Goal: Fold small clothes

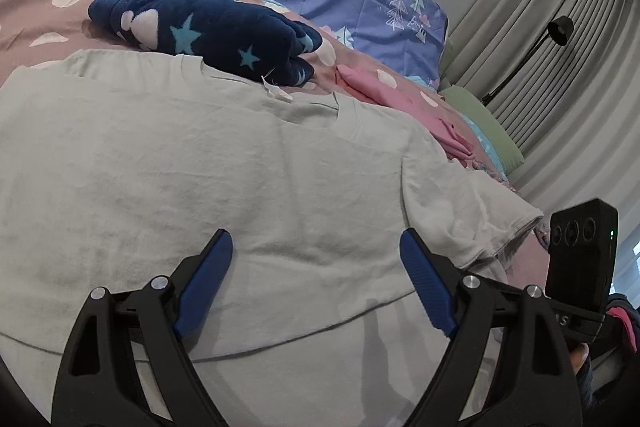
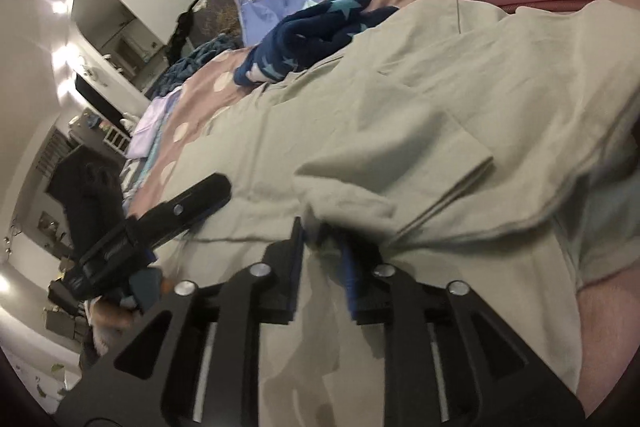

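Right wrist view | right gripper [image 2: 320, 251] fingers slightly parted at folded sleeve [image 2: 400, 163] of shirt [image 1: 200, 167], grasp unclear | left gripper [image 1: 316, 259] fingers released above shirt | lay sleeve flat, square the edge, smooth creases.

Soft daylight, lamp glare, blurred fisheye edges

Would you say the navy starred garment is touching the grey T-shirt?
Touching. In the left wrist view the navy garment lies over the grey T-shirt's collar edge, with no gap between them; the right wrist view agrees.
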`<state>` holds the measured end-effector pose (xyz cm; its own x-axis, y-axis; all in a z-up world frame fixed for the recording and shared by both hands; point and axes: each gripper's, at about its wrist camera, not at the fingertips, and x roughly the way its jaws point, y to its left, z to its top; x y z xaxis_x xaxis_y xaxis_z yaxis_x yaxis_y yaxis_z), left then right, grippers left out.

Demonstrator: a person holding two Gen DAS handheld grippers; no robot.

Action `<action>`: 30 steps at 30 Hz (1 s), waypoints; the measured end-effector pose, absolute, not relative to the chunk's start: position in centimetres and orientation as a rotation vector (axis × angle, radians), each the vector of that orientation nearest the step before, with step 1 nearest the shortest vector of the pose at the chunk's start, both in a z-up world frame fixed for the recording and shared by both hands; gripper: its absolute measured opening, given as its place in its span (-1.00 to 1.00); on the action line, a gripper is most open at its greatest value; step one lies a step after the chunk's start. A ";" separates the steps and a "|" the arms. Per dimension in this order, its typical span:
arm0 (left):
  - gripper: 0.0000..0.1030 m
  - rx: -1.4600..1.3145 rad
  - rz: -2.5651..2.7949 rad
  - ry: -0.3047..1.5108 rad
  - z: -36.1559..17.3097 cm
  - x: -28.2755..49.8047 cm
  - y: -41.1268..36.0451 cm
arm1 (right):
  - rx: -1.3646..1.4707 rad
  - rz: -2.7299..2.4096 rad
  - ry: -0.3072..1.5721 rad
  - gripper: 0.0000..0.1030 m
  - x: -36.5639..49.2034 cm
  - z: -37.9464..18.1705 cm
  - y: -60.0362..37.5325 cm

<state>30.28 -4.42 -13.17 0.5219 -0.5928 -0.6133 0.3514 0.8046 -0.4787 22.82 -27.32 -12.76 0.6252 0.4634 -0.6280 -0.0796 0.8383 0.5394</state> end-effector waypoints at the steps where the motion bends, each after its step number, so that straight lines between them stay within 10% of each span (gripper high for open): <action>1: 0.67 -0.325 -0.578 0.843 -13.0 30.2 -4.3 | 0.515 0.331 0.835 -0.46 22.8 -12.3 -27.9; 20: 0.50 0.661 -0.644 0.591 -10.9 20.8 -21.9 | 0.692 0.190 0.641 -0.28 19.8 -10.8 -35.8; 23: -0.71 0.719 -0.643 0.643 -11.3 22.0 -22.4 | 0.737 0.171 0.686 -0.29 20.3 -11.9 -36.3; 30: -0.76 0.268 -0.481 0.776 -8.0 28.4 -13.9 | 0.840 0.195 0.698 -0.30 20.4 -12.9 -37.5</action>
<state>28.38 -13.87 -7.96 0.6133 -0.3156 -0.7241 0.5081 0.8595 0.0558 20.40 -37.52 -12.90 0.7631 0.4219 -0.4895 0.1065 0.6650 0.7392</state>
